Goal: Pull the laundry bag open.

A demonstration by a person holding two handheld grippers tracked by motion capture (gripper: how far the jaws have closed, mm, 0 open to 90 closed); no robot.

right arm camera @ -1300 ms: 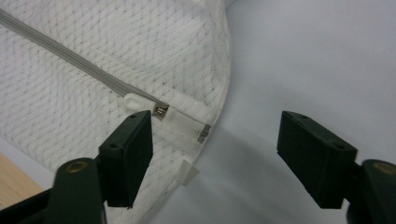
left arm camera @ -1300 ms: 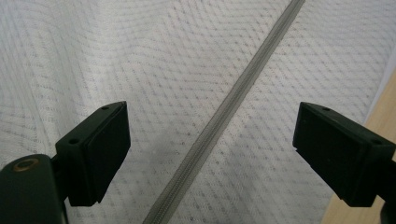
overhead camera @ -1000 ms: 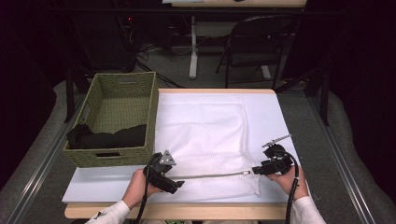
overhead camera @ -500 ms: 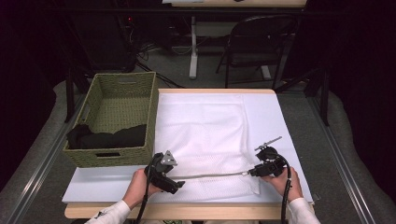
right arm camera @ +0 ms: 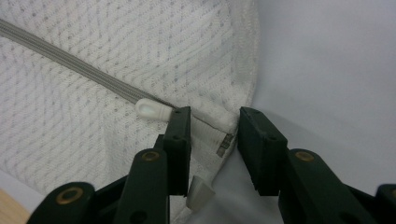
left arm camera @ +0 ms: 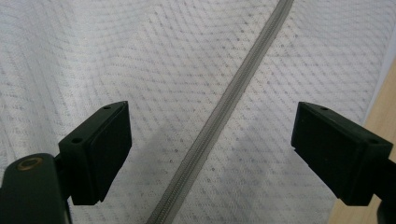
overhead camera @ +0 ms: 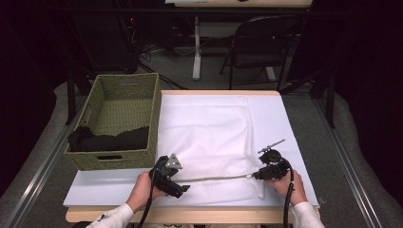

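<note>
the white mesh laundry bag [overhead camera: 209, 137] lies flat on the table [overhead camera: 294, 123], soft, light and floppy. right tool [right arm camera: 211, 122] has just been closing, jaws part open astride the bag's corner band by the white zip pull [right arm camera: 150, 109], not yet pinching. left tool [left arm camera: 210, 140] gapes wide over the grey zipper [left arm camera: 219, 116], holding nothing. best taken by pull and seam.

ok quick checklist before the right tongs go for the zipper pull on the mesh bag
1. Zipper closed along the white mesh bag: ok.
2. Pull tab between right tongs jaws: not ok, it lies outside the left jaw.
3. Right tongs gripping: not ok; jaws just closed further, bag corner between them, pads apart.
4. Left tongs straddle the zipper, open: ok.
5. Bag pinned by left tongs: cannot tell.
</note>
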